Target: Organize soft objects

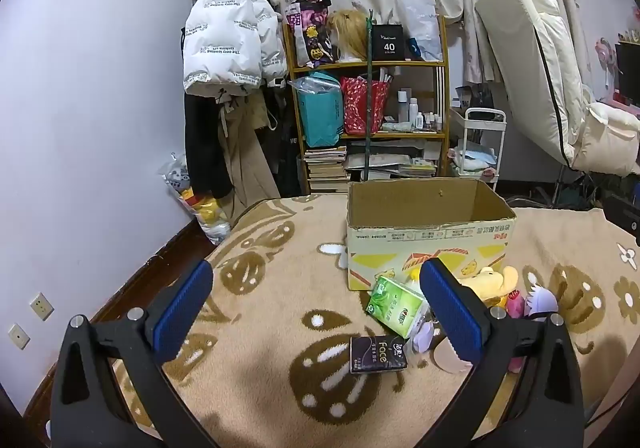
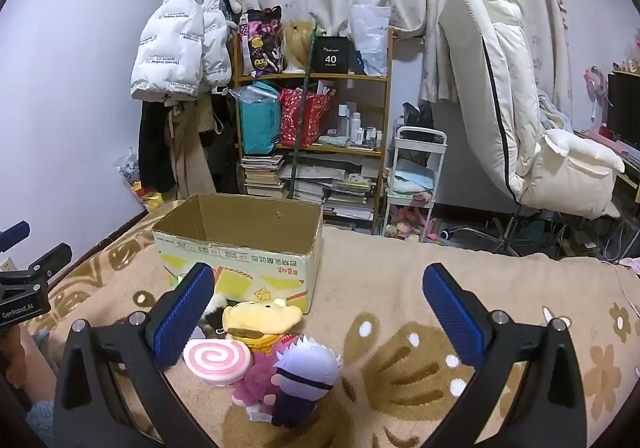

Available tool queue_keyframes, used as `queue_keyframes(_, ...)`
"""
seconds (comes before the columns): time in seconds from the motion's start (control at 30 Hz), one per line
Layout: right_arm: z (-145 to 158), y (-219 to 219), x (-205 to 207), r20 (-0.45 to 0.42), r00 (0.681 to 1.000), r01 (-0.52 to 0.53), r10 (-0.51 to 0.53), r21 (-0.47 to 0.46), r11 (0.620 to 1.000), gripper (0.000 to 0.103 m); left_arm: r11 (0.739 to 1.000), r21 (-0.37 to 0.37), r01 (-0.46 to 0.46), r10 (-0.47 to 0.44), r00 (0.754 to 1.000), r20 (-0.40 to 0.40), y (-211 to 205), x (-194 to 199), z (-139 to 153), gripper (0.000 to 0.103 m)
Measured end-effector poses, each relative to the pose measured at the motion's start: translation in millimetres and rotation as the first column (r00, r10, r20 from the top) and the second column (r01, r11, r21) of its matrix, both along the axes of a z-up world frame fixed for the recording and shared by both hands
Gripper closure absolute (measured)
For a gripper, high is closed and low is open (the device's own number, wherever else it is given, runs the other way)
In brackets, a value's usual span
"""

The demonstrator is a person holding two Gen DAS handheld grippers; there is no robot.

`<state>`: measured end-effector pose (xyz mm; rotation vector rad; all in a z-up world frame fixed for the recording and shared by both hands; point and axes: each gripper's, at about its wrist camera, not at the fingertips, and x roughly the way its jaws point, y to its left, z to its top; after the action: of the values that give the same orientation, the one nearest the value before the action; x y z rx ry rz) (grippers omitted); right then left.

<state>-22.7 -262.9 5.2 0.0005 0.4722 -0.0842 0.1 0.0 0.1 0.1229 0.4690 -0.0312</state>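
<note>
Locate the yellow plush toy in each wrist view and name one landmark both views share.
Left wrist view: the yellow plush toy lies right of centre, partly hidden behind the left gripper's right finger, in front of the open cardboard box.
Right wrist view: the yellow plush toy lies left of centre, beside the pink swirl lollipop cushion, in front of the box.
Shared landmark: the open cardboard box on the beige patterned blanket.
</note>
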Motion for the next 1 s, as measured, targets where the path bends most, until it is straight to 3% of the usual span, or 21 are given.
queue_keyframes(1.0, -3.0, 1.7, 0.7, -0.011, 1.000, -0.001, 0.001, 0.013, 1.000, 0.000, 1.000, -0.004, -0.002, 0.002, 1.000, 0.000, 0.0, -0.2, -1.4, 0.001)
